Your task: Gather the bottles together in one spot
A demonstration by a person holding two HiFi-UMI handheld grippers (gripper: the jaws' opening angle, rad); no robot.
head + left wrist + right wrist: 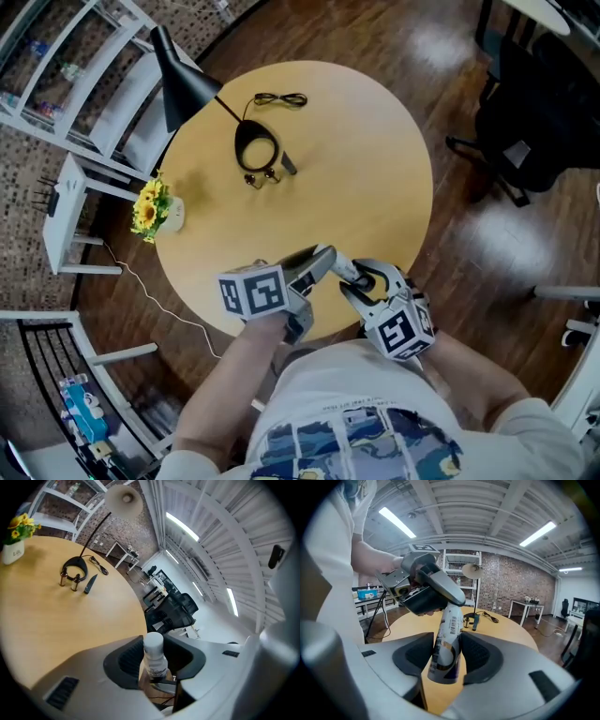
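Observation:
One bottle [446,639] with a white cap [153,641] and a printed label is held in the air by both grippers over the near edge of the round wooden table [356,159]. My right gripper [447,656] is shut on its lower body, with the bottle tilted. My left gripper [436,599] clamps the cap end from above; in the left gripper view the cap stands between the dark pads of that left gripper [154,660]. In the head view the left gripper [323,260] and the right gripper [364,286] meet tip to tip. No other bottle is in view.
A black desk lamp [183,80] with a ring base [255,148] and cable [279,99] stands at the table's far side. Yellow flowers in a white pot [155,208] sit at the left edge. White racks stand left, a black office chair [534,122] right.

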